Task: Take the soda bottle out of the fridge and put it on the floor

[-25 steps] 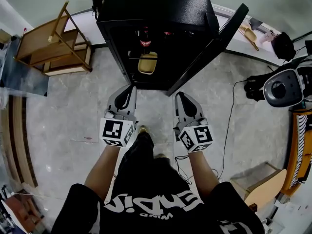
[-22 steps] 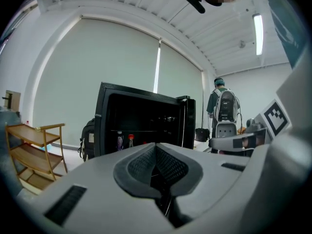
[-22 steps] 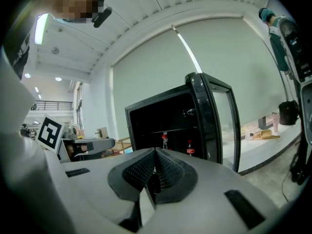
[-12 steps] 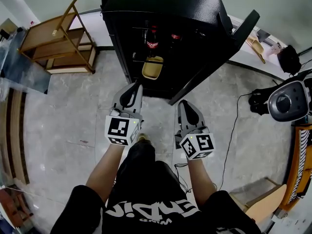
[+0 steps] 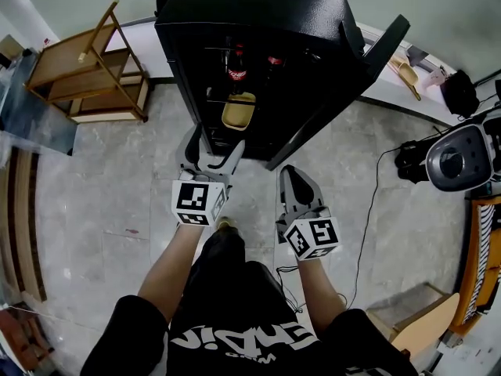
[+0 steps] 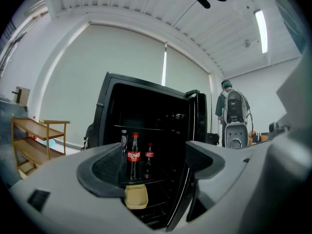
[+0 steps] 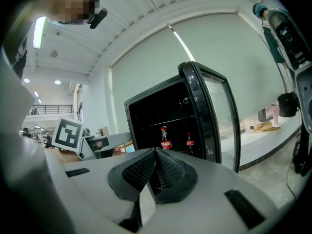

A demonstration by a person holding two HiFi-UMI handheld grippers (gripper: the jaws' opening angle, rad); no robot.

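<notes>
Soda bottle point(image 6: 133, 155) standing upright inside an open black fridge point(image 5: 258, 22).
Dark cola, red cap, red label; it stands on a shelf point(image 6: 159, 178) near the front, with the fridge door swung wide.

1. Wooden shelf rack point(image 5: 86, 69) with open tiers, well off to the left of the left claw point(image 5: 214, 146).
2. Tan tub point(image 5: 237, 110) straight ahead of the same claw.
3. Grey-and-white machine point(image 5: 458, 157) far to the right of the right claw point(image 5: 288, 172); black cable point(image 5: 369, 202) between the two.
4. Cardboard box point(image 5: 419, 300) behind and to the right of that claw.
</notes>
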